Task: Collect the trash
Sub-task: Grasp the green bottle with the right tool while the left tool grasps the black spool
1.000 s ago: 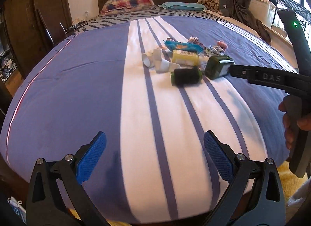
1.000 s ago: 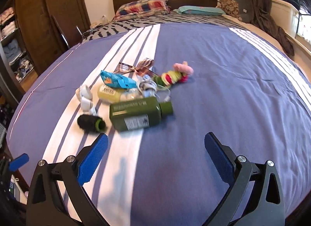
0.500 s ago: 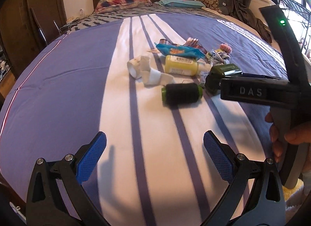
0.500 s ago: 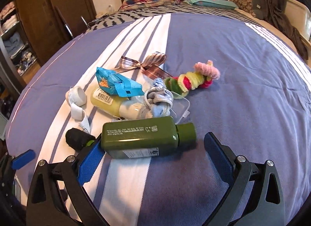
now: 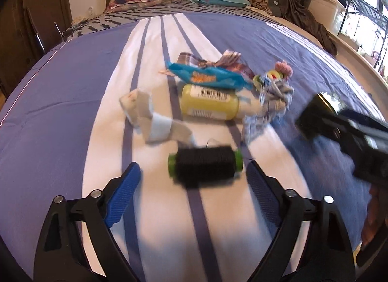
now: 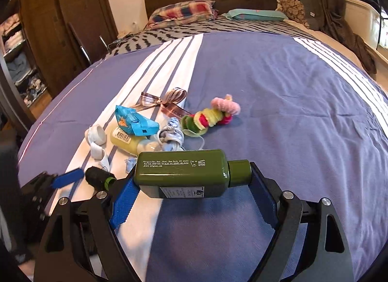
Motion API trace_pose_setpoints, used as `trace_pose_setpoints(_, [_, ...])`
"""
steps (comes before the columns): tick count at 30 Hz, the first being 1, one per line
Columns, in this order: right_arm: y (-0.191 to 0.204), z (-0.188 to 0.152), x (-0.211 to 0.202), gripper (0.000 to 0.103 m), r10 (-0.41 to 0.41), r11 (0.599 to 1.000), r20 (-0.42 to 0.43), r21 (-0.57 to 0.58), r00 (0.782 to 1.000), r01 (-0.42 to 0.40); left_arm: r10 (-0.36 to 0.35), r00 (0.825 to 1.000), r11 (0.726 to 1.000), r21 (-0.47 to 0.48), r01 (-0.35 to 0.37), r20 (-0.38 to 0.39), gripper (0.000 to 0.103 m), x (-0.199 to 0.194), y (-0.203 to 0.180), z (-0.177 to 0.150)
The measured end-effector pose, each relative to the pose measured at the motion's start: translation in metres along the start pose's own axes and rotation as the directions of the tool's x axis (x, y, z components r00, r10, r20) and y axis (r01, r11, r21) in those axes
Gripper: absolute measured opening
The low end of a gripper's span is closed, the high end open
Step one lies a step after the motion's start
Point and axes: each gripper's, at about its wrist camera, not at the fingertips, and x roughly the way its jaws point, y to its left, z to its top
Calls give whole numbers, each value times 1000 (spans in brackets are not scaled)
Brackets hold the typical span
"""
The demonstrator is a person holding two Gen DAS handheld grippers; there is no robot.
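A small pile of trash lies on the striped bedspread (image 5: 72, 117). My left gripper (image 5: 192, 168) is closing around a black thread spool with green ends (image 5: 205, 169); the pads stand clear of it. Behind it lie a crumpled white strip (image 5: 150, 117), a yellow bottle (image 5: 208, 105) and a blue snack wrapper (image 5: 208, 77). My right gripper (image 6: 192, 168) is closing on a dark green bottle (image 6: 184, 173) lying crosswise, its pads meeting the base and the cap. The spool (image 6: 99, 179) and a left fingertip (image 6: 68, 176) show at lower left.
A ribbon bow (image 6: 165, 102), a string of coloured hair ties (image 6: 211, 117) and a bluish cloth wad (image 6: 172, 134) lie behind the bottles. Pillows (image 6: 181, 11) and a headboard stand at the far end. A wardrobe (image 6: 60, 27) is on the left.
Both grippers moved forward into the pile. The spool now sits between the left fingers and the green bottle between the right ones. Both jaws have narrowed.
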Motion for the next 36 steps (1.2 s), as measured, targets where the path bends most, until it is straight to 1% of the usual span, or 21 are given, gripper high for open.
trace_pose_setpoints(1, [-2, -1, -2, 85, -4, 1000, 3, -1, 1000, 4, -1, 1000, 1000, 2, 1, 0, 83, 1, 0, 2])
trace_pose_setpoints(2, [-2, -3, -3, 85, -9, 1000, 4, -3, 1000, 9, 1, 1000, 1000, 6, -1, -2, 79, 3, -1, 3])
trace_pose_setpoints(3, [-3, -5, -4, 85, -14, 1000, 5, -7, 1000, 14, 0, 1000, 1000, 11, 0, -8, 74, 6, -2, 4])
trace_pose_setpoints(4, [-3, -7, -5, 85, -23, 1000, 4, -9, 1000, 23, -2, 1000, 1000, 15, 3, -10, 71, 7, -3, 5])
trace_pose_setpoints(6, [-3, -12, -7, 85, -26, 1000, 2, -8, 1000, 26, -14, 1000, 1000, 27, 14, -5, 54, 5, -4, 5])
trace_pose_setpoints(7, [-3, -14, -10, 85, -24, 1000, 3, -6, 1000, 24, -23, 1000, 999, 29, 23, -3, 52, 2, -5, 3])
trace_pose_setpoints(10, [0, -20, -18, 85, -48, 999, 18, -14, 999, 48, -18, 1000, 999, 29, 18, 1, 52, -5, -5, -4])
trace_pose_setpoints(14, [6, -30, -36, 85, -79, 996, 41, -27, 996, 81, -4, 1000, 999, 32, 3, 12, 52, -23, -5, -22])
trace_pose_setpoints(21, [13, -54, -74, 85, -76, 997, 69, -26, 995, 78, -16, 998, 1000, 8, 16, 59, 52, -78, 0, -67])
trace_pose_setpoints(26, [26, -77, -113, 85, -85, 995, 112, -41, 990, 91, -22, 995, 1000, 9, 21, 100, 52, -119, -1, -93])
trace_pose_setpoints(29, [33, -93, -137, 85, -73, 996, 137, -35, 988, 78, -32, 992, 999, 3, 32, 126, 52, -144, -3, -108])
trace_pose_setpoints(32, [40, -111, -156, 85, -67, 997, 154, -39, 986, 74, -20, 989, 1000, 13, 18, 145, 52, -167, -6, -127])
trace_pose_setpoints(36, [49, -137, -174, 85, -56, 996, 153, -62, 987, 66, -18, 992, 999, 31, 14, 124, 52, -179, -8, -153])
